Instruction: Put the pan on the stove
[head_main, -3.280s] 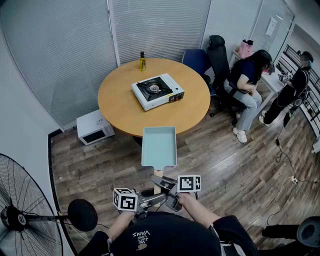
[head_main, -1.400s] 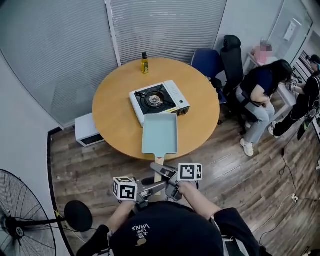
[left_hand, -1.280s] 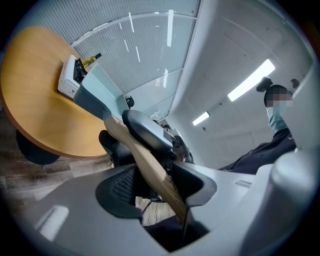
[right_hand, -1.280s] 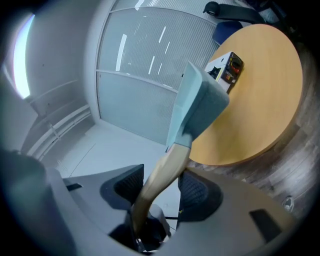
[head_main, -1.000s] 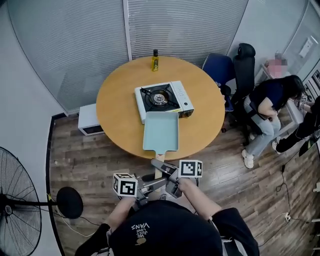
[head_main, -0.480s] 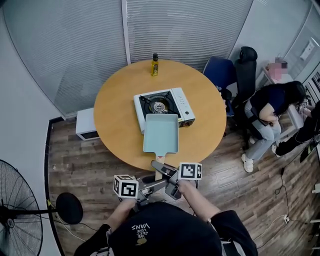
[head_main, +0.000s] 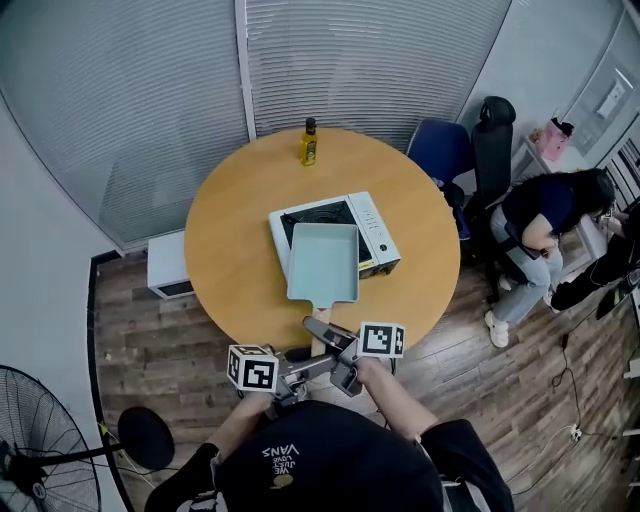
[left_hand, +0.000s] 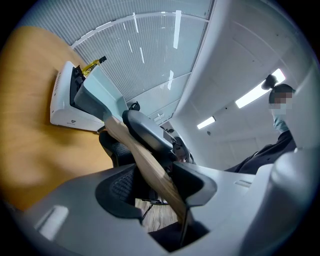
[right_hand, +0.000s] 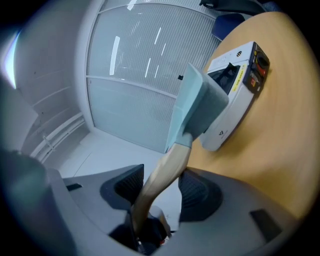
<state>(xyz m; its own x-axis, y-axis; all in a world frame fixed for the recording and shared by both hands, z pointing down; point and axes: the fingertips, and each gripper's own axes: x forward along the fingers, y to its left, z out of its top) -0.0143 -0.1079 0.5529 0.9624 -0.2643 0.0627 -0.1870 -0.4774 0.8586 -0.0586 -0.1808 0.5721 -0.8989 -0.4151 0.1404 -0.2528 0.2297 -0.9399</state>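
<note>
Two hand-held grippers are being pressed onto one wooden handle (head_main: 318, 314) in the head view. The left hand-held gripper (head_main: 308, 366) is being brought in from the left and the right hand-held gripper (head_main: 325, 333) from the right. The pale green rectangular pan (head_main: 322, 262) is being held over the white stove (head_main: 378, 232) at the middle of the round wooden bench (head_main: 230, 240), with most of the burner being covered. Whether pan and stove are touching cannot be told. A yellow bottle (head_main: 309, 142) is being shown upright near the bench's far edge, well apart from the stove. A seated person (head_main: 545, 215) is being shown at the right.

In the left gripper view, the wooden handle (left_hand: 150, 165) is being clamped between the jaws of the left hand-held gripper (left_hand: 155, 187). It is being run diagonally up to the pan (left_hand: 97, 92), above the stove (left_hand: 65, 107), with the bottle (left_hand: 92, 65) behind.

In the right gripper view, the handle (right_hand: 167, 162) is being gripped between the jaws of the right hand-held gripper (right_hand: 161, 190). The pan (right_hand: 197, 105) is being held tilted over the stove's (right_hand: 240, 80) near end, with the bench (right_hand: 270, 150) beneath.
</note>
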